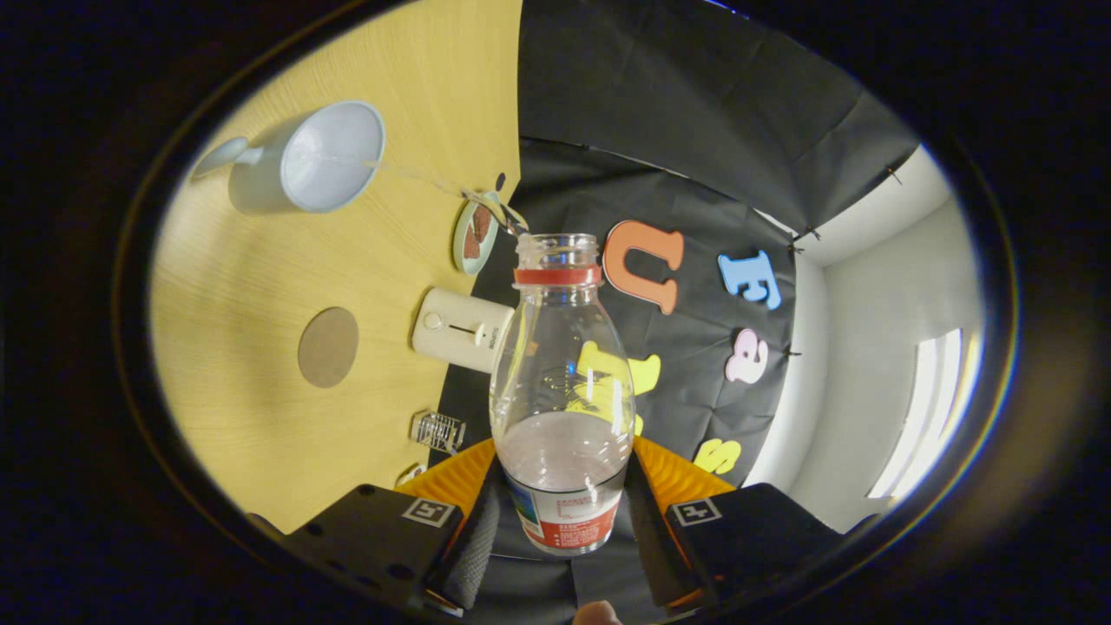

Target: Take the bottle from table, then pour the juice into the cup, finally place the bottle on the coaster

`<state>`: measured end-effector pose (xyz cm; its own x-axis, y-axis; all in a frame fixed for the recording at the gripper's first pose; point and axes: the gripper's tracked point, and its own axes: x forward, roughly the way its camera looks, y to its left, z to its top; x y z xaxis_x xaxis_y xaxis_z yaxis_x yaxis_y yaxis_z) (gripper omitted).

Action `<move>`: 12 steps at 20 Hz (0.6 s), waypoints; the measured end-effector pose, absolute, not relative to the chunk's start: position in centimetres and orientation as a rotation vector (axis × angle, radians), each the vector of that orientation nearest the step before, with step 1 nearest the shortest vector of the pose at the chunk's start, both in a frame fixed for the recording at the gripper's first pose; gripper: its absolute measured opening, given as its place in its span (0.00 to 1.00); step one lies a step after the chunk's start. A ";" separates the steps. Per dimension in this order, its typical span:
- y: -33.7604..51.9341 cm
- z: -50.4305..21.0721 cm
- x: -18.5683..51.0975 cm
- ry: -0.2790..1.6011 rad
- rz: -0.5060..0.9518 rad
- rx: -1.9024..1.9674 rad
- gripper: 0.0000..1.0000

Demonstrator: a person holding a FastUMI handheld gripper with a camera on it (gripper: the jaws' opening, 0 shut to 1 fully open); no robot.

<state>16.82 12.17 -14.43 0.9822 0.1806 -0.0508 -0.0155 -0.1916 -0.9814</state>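
Gripper view: gripper (pixel 562 508) is closed on the bottle (pixel 562 391), both fingers pressing against its lower body at the label, one on each side. The bottle is clear plastic with a red neck ring and no cap. It is held tipped over with the camera, so the table (pixel 252 417) stands on edge beside it. Liquid lies in the lower part of the bottle, near the fingers. A thin stream leaves the bottle mouth and runs across to the cup (pixel 308 161), ending inside its opening. The cup is pale, with a handle on its far side, and rests on the wooden table, well apart from the bottle. The coaster (pixel 328 346), a round brown disc, lies flat on the table between the cup and the fingers, with nothing on it. A small plate (pixel 475 233) holding reddish pieces sits near the table edge, close to the bottle mouth. A white box-shaped device (pixel 460 330) lies beside the coaster. A small clear ribbed object (pixel 438 430) sits nearer the fingers.
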 end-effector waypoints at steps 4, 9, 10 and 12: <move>11.8 -13.6 16.3 -0.123 0.170 -1.767 0.76; 12.1 -13.2 16.3 -0.131 0.172 -1.776 0.76; 12.1 -13.1 16.3 -0.128 0.174 -1.774 0.76; 12.1 -12.8 16.2 -0.128 0.170 -1.780 0.76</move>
<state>16.25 12.12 -12.77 0.9828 0.1791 -0.0452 -0.0061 -0.2134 -0.9769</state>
